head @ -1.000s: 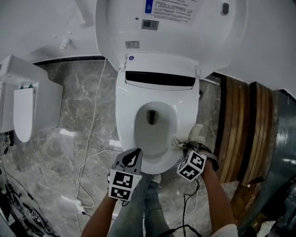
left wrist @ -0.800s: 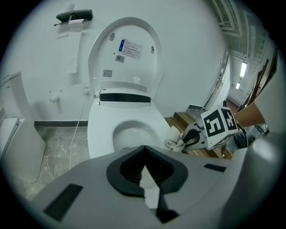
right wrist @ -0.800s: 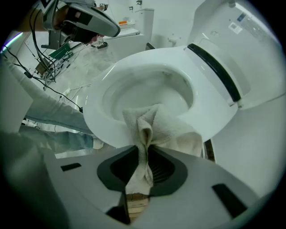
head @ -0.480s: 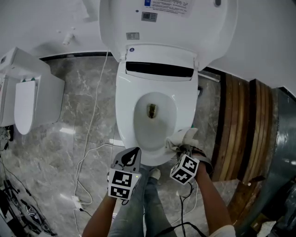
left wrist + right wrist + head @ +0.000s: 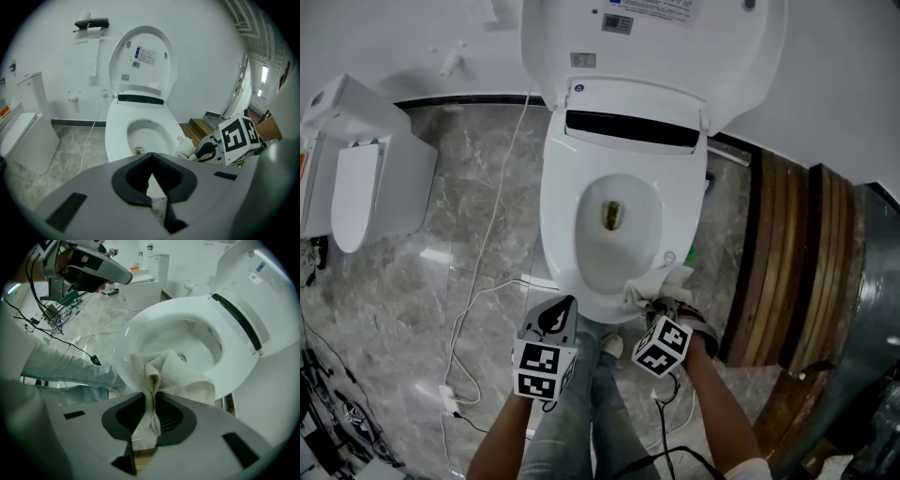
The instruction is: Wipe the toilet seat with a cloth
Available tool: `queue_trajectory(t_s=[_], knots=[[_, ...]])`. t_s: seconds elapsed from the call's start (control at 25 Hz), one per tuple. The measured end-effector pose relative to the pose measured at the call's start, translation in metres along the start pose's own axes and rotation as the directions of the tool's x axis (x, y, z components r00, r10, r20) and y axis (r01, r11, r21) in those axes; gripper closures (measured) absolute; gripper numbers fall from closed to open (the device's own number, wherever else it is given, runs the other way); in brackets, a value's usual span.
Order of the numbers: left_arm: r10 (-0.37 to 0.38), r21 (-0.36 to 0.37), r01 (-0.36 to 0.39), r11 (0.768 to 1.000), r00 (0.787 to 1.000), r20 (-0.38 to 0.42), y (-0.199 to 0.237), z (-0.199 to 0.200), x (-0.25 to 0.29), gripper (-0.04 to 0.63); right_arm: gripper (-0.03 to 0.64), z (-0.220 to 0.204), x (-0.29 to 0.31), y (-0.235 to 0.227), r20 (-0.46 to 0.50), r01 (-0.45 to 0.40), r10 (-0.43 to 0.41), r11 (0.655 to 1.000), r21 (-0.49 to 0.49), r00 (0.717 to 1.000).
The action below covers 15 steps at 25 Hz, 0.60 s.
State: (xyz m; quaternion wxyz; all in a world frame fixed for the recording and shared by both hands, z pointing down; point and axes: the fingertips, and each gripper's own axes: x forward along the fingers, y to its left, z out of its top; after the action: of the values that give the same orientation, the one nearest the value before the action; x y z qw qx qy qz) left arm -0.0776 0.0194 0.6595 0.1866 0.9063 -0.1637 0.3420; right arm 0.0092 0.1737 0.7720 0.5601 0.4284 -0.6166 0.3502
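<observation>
Right claw pinched shut on a bunched white cloth, pointing down so the cloth presses on the front right rim of the toilet seat, placed for wiping. Left claw closed and empty, hovering just off the seat's front edge, clear of the wiping. Lid stands raised, leaving the seat exposed

Grey marble floor throughout. White floor-standing unit at 9 o'clock, wooden slats at 3. White cable trails from 11 to 7. Black wire tangle at 8. Black paper holder on the wall at 11.
</observation>
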Motion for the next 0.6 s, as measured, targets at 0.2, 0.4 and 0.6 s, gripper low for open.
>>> queue_trajectory(t_s=[0.2, 0.4, 0.6], knots=[[0.030, -0.023, -0.030, 0.999, 1.000, 0.005, 0.005, -0.009, -0.010, 0.584, 0.543, 0.006, 0.000, 0.023, 0.009, -0.022, 0.022, 0.999, -0.030, 1.000], [0.045, -0.037, -0.045, 0.998, 0.999, 0.007, 0.007, -0.016, -0.014, 0.584, 0.543, 0.017, 0.001, 0.039, 0.006, -0.021, 0.021, 0.999, -0.048, 1.000], [0.052, -0.053, -0.051, 0.997, 0.999, 0.010, 0.006, -0.021, -0.018, 0.584, 0.543, 0.036, -0.004, 0.049, -0.004, -0.017, 0.017, 0.995, -0.094, 1.000]])
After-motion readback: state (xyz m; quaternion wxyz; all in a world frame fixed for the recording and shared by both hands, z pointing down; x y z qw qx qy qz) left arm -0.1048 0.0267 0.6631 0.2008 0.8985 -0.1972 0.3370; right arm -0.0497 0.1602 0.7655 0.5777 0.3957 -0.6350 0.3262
